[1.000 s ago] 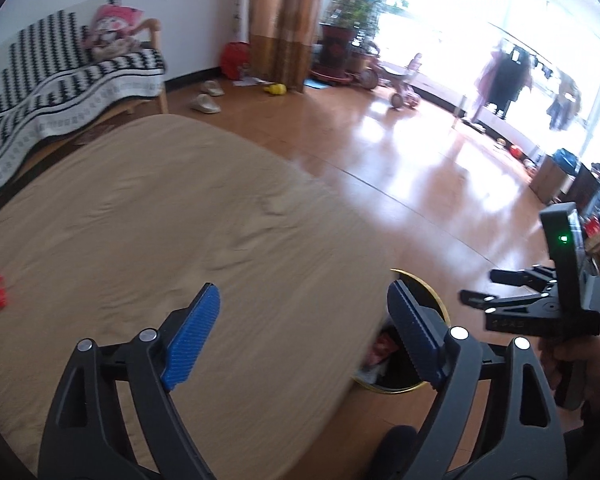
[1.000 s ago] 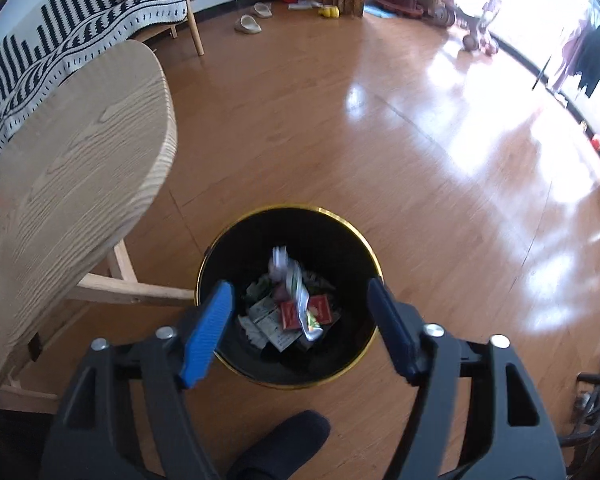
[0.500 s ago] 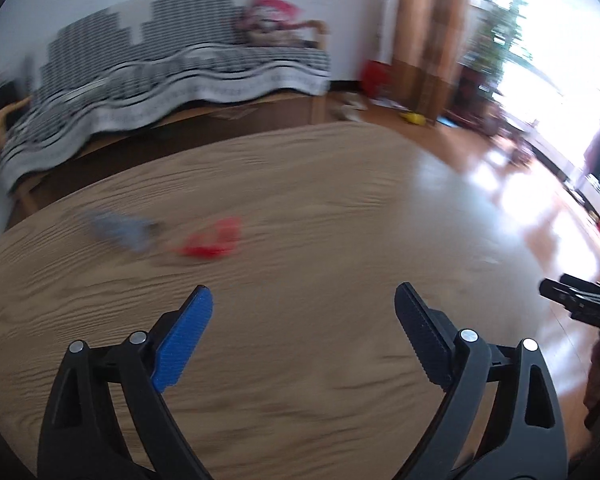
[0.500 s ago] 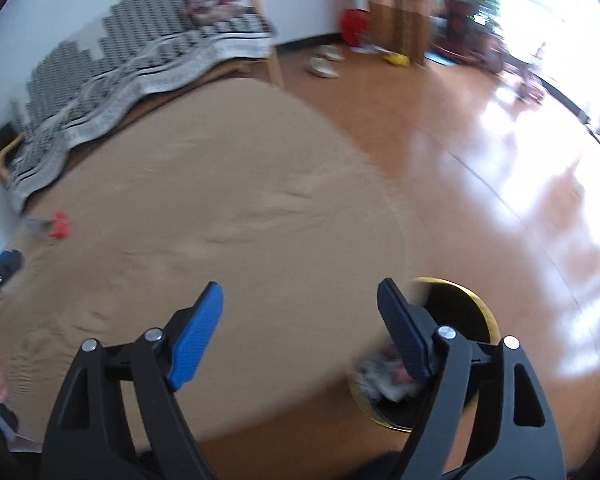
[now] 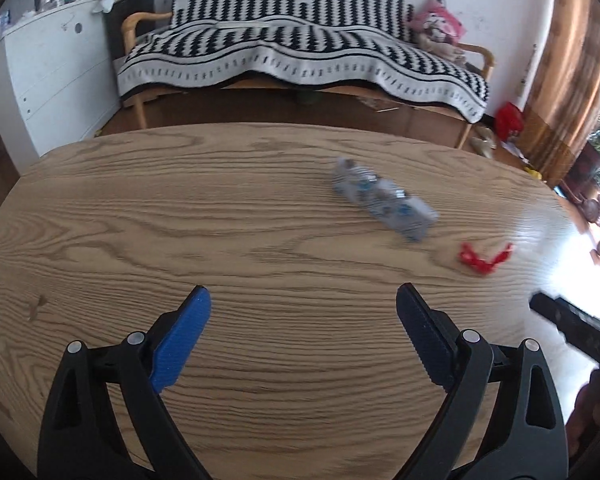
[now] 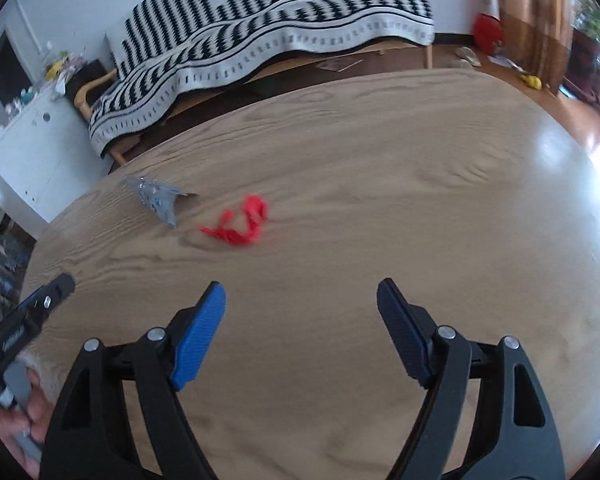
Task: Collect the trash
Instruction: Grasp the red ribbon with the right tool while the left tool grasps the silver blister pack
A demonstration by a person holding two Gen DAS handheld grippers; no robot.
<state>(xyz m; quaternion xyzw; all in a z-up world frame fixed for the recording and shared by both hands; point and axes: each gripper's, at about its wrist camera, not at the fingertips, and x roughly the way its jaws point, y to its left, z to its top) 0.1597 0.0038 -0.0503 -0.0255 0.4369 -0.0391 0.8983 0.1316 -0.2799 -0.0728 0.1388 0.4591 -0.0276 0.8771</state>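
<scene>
With both the left hand-held gripper and right hand-held gripper spread and empty, lower one squarely over the red scrap beside the silver wrapper mid-worktop, then pinch

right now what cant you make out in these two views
- Silver wrapper: motion blur in both views smears its print, so what it held is unreadable.
- Red scrap: blurred in both views; material unclear.
- Right claw in the left view: cut off by the right edge, so its opening shows only in its own view.
- Left claw in the right view: one tip only, cut off at the left edge.
- Trash bin: out of both views.
</scene>
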